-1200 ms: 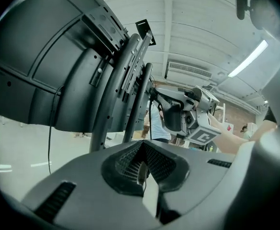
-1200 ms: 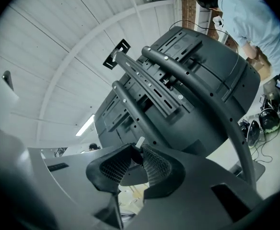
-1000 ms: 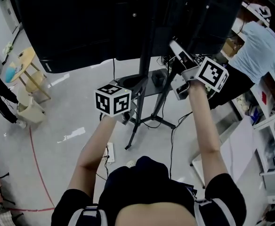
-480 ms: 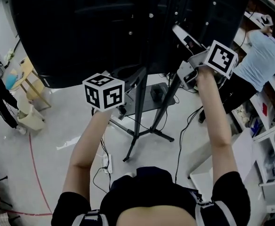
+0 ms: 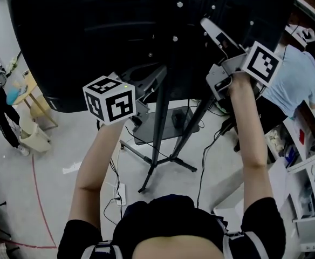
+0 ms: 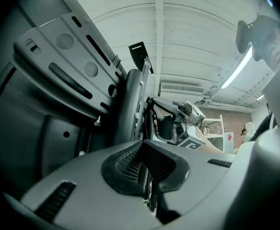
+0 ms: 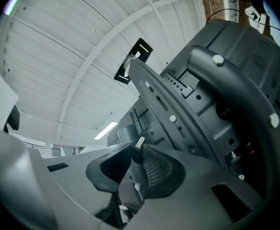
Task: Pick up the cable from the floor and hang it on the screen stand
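Note:
Both grippers are raised behind the black screen (image 5: 103,31), on either side of the stand pole (image 5: 160,117). My left gripper (image 5: 139,109) (image 6: 147,171) is left of the pole, its pads pressed together on a thin dark cable (image 6: 148,195). A black cable (image 5: 113,169) hangs under the left arm toward the floor. My right gripper (image 5: 218,82) (image 7: 139,164) is under the slotted mount bracket (image 5: 217,36) (image 7: 169,109), shut on a grey, white-tipped piece of the cable (image 7: 139,142). In the left gripper view the right gripper (image 6: 171,123) shows beside the pole (image 6: 128,109).
The stand's tripod legs (image 5: 163,163) and a shelf (image 5: 163,125) are below the screen. A white power strip (image 5: 118,194) and loose cables (image 5: 203,155) lie on the floor. A person in a light blue shirt (image 5: 295,80) stands right, by shelving (image 5: 308,155). A small table (image 5: 31,88) is left.
Both grippers have risen closer to the screen's back and moved apart, the left one going left and the right one going right. The screen now fills more of the head view.

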